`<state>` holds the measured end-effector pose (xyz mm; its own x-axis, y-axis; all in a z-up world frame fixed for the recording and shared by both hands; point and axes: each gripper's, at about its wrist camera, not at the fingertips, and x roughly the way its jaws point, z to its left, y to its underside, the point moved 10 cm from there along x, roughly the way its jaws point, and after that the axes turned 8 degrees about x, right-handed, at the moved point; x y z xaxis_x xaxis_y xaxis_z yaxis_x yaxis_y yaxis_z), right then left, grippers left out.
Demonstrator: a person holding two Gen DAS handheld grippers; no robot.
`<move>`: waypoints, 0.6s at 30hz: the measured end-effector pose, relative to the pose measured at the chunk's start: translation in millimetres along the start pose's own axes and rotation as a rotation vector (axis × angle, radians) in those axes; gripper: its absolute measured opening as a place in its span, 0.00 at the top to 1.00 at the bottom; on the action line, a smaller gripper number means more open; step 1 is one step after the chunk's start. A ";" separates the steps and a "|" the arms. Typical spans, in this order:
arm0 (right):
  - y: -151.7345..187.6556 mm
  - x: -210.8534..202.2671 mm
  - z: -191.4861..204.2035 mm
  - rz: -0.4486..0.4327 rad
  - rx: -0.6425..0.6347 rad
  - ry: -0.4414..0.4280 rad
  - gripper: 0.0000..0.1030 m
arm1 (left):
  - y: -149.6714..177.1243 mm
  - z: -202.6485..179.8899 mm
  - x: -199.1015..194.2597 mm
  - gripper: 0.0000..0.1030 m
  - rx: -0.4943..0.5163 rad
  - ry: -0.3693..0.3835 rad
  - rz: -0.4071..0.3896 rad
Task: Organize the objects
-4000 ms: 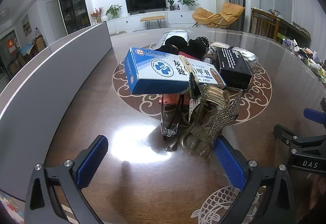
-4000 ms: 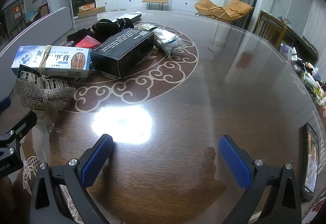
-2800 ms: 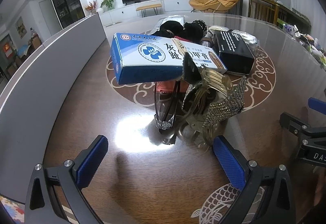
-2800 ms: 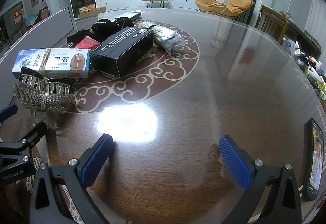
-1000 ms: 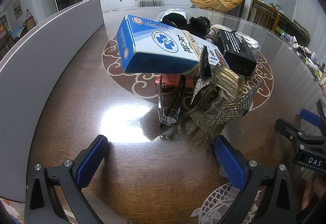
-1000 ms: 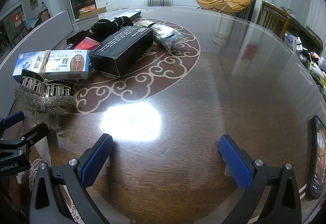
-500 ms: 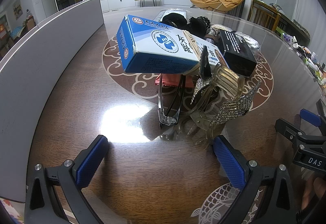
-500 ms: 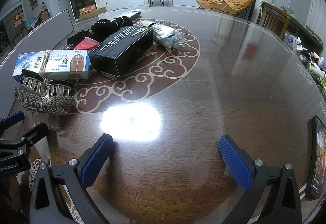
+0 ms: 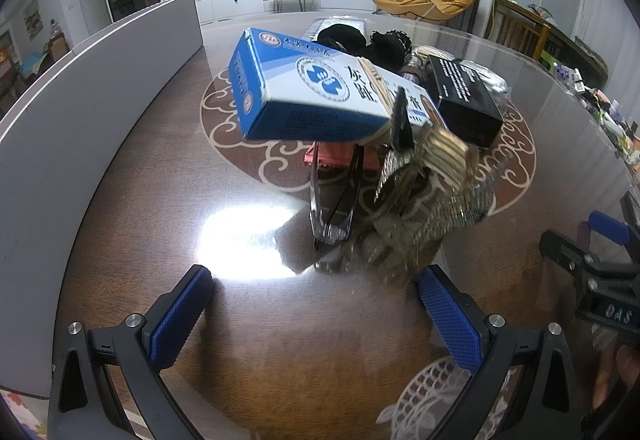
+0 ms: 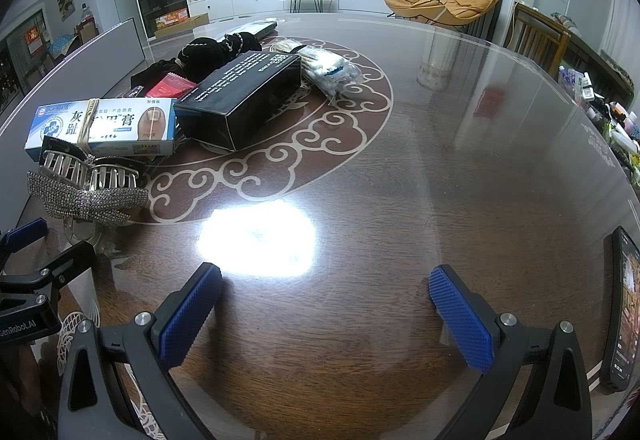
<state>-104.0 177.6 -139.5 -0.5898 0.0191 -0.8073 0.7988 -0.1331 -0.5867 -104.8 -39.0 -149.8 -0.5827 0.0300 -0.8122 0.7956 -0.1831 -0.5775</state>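
A pile of objects lies on the dark round table (image 10: 440,160). A blue and white medicine box (image 9: 308,92) with a rubber band rests on top, also in the right wrist view (image 10: 104,128). Below it are clear glasses (image 9: 334,196) and a rhinestone hair claw (image 9: 432,180), which also shows in the right wrist view (image 10: 88,188). A black box (image 10: 240,100) lies behind, also in the left wrist view (image 9: 464,100). My left gripper (image 9: 316,304) is open and empty just before the pile. My right gripper (image 10: 326,300) is open and empty over bare table.
A bag of white items (image 10: 328,68), a black cloth bundle (image 10: 212,48) and a red packet (image 10: 172,86) lie further back. A phone (image 10: 622,308) lies at the right edge. A grey panel (image 9: 80,92) borders the left. The right gripper's body (image 9: 592,268) shows beside the pile.
Since four seconds ago the left gripper's view of the pile has shifted a little; the box looks more tilted. In the last second nothing has moved.
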 end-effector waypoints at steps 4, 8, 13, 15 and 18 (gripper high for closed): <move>0.0 0.0 0.0 0.000 0.000 0.000 0.00 | 13.1 1.6 -9.5 0.00 0.030 0.021 -0.002; 0.0 0.0 -0.2 0.000 0.000 0.000 0.00 | 24.7 6.6 -17.3 0.00 0.042 0.029 -0.023; 0.0 0.2 0.2 0.000 0.000 0.000 0.00 | 29.9 11.1 -21.4 0.00 0.021 0.020 -0.006; 0.0 0.0 0.0 0.000 0.000 0.000 0.00 | 31.2 12.1 -22.8 0.00 0.016 0.015 -0.011; 0.0 0.1 0.1 0.000 0.000 0.000 0.00 | 32.9 14.0 -23.3 0.00 0.017 0.014 -0.006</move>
<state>-104.1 177.5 -139.5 -0.5897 0.0188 -0.8074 0.7989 -0.1332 -0.5866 -67.4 -59.5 -148.7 -0.5853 0.0448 -0.8096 0.7889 -0.1994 -0.5813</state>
